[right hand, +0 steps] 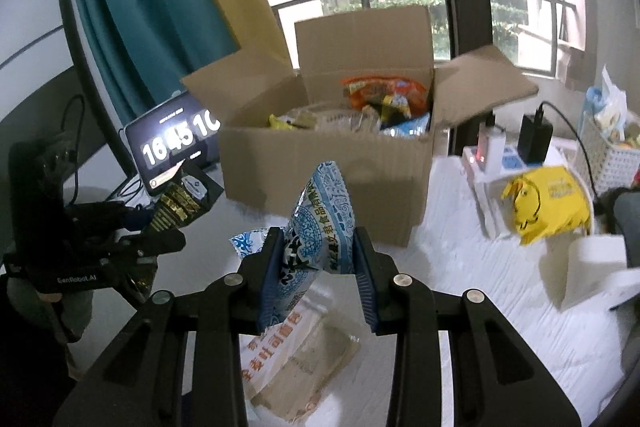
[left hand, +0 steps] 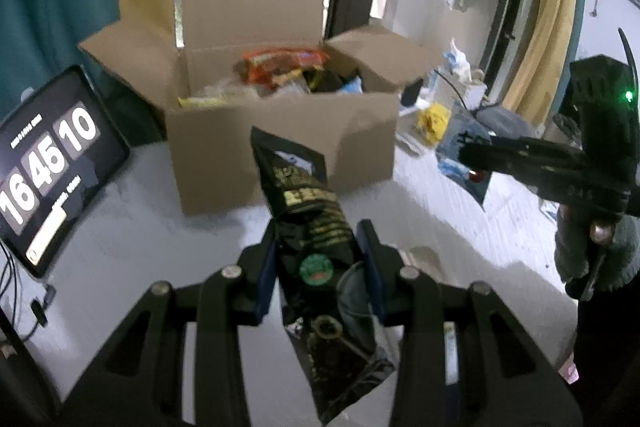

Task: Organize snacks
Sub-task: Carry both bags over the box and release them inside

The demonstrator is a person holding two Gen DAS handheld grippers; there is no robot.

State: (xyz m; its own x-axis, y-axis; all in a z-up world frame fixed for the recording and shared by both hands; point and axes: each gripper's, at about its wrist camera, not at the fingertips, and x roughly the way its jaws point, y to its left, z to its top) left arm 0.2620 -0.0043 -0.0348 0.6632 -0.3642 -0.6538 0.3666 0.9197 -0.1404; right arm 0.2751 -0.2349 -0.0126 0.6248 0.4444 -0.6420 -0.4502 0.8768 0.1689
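Step in hand: both packets were off the counter (right hand: pixel 460 227) and held up in front of the open cardboard box (left hand: pixel 280 151), so I judged this the carry toward the box.
Left gripper (left hand: pixel 318 259): clamped tight on a black snack pouch (left hand: pixel 308 211), gripped at about the middle, its top end pointing at the box and its lower end hanging toward the camera.
Right gripper (right hand: pixel 316 259): closed on a blue-and-white snack packet (right hand: pixel 320 223), the jaws squeezing its middle so that it bulged above them.
Box contents: already part full, with an orange bag (right hand: pixel 380 91) at the back, a yellow wrapper at the left and a blue one at the right.
Left behind: a clear packet with orange lettering (right hand: pixel 296 347) lay on the counter under the right gripper; I judged it was waiting its turn.
Next move: each packet would have to clear the near wall of the box before the jaws let go, and the two grippers would need room between them.
Writing: the tablet (left hand: pixel 52 163) beside the box showed 16 45 10; the left gripper's body read "GenRobot.AI" in the right view.
Packet labels: gold characters on the black pouch and blue characters on the other, too blurred for me to read.
Elsewhere: a yellow bag (right hand: pixel 548 203) sat to the right, well apart from the box.
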